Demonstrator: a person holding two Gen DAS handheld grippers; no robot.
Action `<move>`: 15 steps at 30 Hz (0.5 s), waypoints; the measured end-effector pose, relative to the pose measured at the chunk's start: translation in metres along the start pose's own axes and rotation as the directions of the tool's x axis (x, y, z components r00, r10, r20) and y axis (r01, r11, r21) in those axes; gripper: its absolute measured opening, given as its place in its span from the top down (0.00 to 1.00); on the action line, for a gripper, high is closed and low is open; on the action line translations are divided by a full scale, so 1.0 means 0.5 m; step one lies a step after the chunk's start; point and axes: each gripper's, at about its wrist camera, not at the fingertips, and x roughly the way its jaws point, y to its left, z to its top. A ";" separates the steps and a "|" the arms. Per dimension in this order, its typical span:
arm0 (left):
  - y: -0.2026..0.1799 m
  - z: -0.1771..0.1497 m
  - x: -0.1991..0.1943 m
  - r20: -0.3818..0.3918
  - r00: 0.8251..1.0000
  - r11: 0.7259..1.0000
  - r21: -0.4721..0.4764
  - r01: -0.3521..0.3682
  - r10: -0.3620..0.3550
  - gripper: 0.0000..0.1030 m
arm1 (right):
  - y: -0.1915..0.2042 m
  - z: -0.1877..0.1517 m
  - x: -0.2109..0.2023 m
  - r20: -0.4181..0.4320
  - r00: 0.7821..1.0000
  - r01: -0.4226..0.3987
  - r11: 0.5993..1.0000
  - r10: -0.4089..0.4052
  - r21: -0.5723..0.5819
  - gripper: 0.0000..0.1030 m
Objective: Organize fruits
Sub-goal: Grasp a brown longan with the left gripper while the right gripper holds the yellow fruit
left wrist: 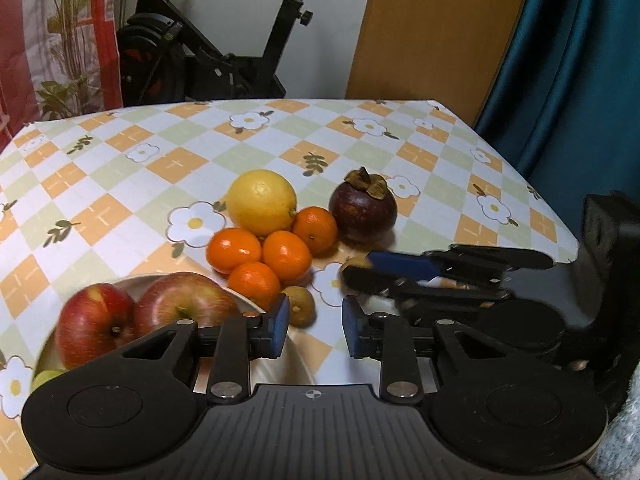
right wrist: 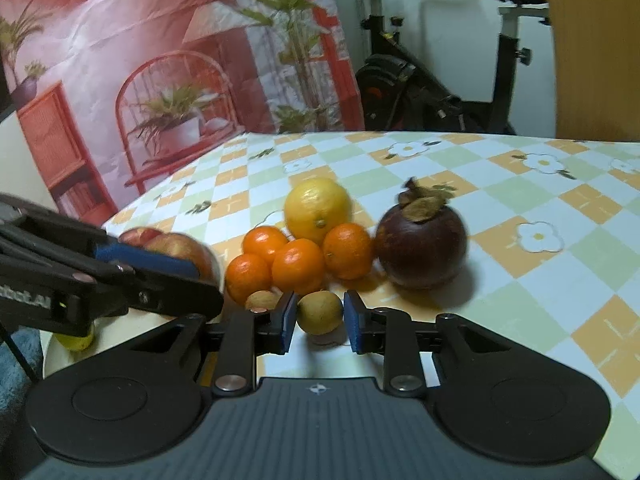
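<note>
1. Table (left wrist: 120,176): covered with a checked cloth of orange, green and white squares printed with white flowers; its far edge faces an exercise bike (left wrist: 224,40), and a teal curtain (left wrist: 568,60) hangs past its right edge.
2. Plate (left wrist: 148,282): white, at the near left of the table, holding two red apples (left wrist: 96,320), (left wrist: 184,300) side by side and touching; a small yellow-green fruit (left wrist: 46,378), mostly hidden, lies at the plate's near rim.
3. Lemon (left wrist: 262,202): yellow, near the middle of the table, touching the cluster in front of it.
4. Tangerines: four, packed together and touching — one at left (left wrist: 233,250), one in the centre (left wrist: 287,256), one at right (left wrist: 315,229), one nearest the plate (left wrist: 254,285).
5. Mangosteen (left wrist: 363,211): dark purple with a dried brown calyx on top, just right of the tangerines.
6. Longan (left wrist: 299,305): small and tan, just in front of the tangerine cluster, beside the plate's rim.
7. Left gripper (left wrist: 315,326): empty, its blue pads drawn close with a narrow gap showing cloth between them; it sits above the plate's right rim, with the longan just beyond its left pad.
8. Right gripper (right wrist: 320,322): clamped on a second, olive-tan longan (right wrist: 319,312), both blue pads against its sides, low over the cloth in front of the tangerines and mangosteen.
</note>
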 end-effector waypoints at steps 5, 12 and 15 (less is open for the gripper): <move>-0.009 -0.001 0.029 -0.037 0.999 1.000 -0.020 -0.015 0.014 0.71 | -0.050 -0.007 -0.042 0.043 0.998 0.031 0.996 -0.035 0.086 0.73; -0.016 0.005 0.052 -0.052 0.996 0.997 -0.019 -0.076 0.075 0.71 | -0.094 -0.011 -0.078 0.095 0.994 0.029 0.985 -0.046 0.168 0.73; -0.017 0.008 0.058 -0.050 0.994 0.995 -0.016 -0.095 0.095 0.71 | -0.095 -0.010 -0.081 0.102 0.994 0.032 0.986 -0.049 0.162 0.73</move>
